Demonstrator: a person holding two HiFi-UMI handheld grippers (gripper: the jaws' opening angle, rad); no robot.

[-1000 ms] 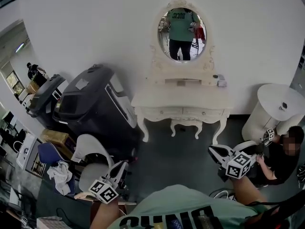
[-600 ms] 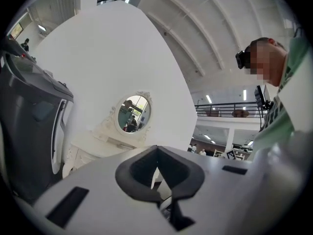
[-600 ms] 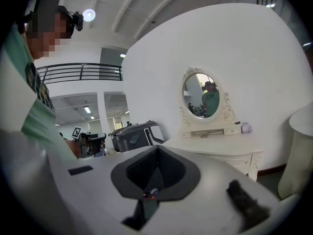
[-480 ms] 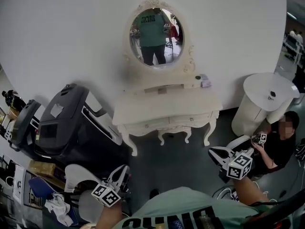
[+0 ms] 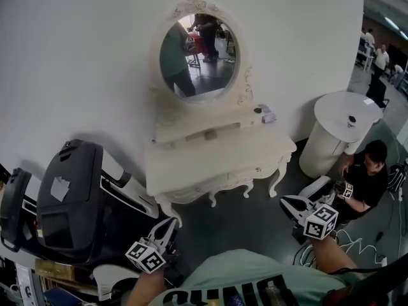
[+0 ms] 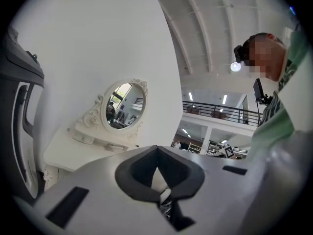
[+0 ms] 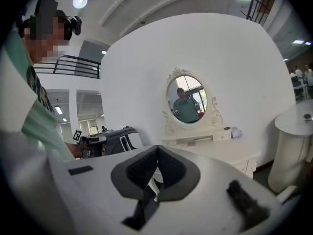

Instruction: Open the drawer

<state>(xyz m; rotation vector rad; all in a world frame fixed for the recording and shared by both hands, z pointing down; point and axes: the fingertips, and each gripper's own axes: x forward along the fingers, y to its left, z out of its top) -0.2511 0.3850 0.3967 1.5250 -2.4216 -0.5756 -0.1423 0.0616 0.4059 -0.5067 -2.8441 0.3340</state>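
Holding both pairs of jaws pressed together on nothing, I am standing well back from the white dressing table, and most of the risk is coming from that. The drawer is sitting shut in the table's carved front, under the top and below the oval mirror, well apart from my left gripper and my right gripper.

If I am arriving with the jaws closed like this, I am judging they will only be knocking against the drawer front or skidding off its pull, so one pair is needing to open before contact. The pull itself is showing too small from here for me to tell its shape, so I am risking a poor bite on it.

The approach is crowded. A seated person is working just beside my right gripper, and a wide swing of that arm could be striking them. The black massage chair is looming near my left gripper and could be catching it.

Pulling at a slant could be jamming the drawer or dragging the table on its slim curved legs, shaking the small box on the shelf.
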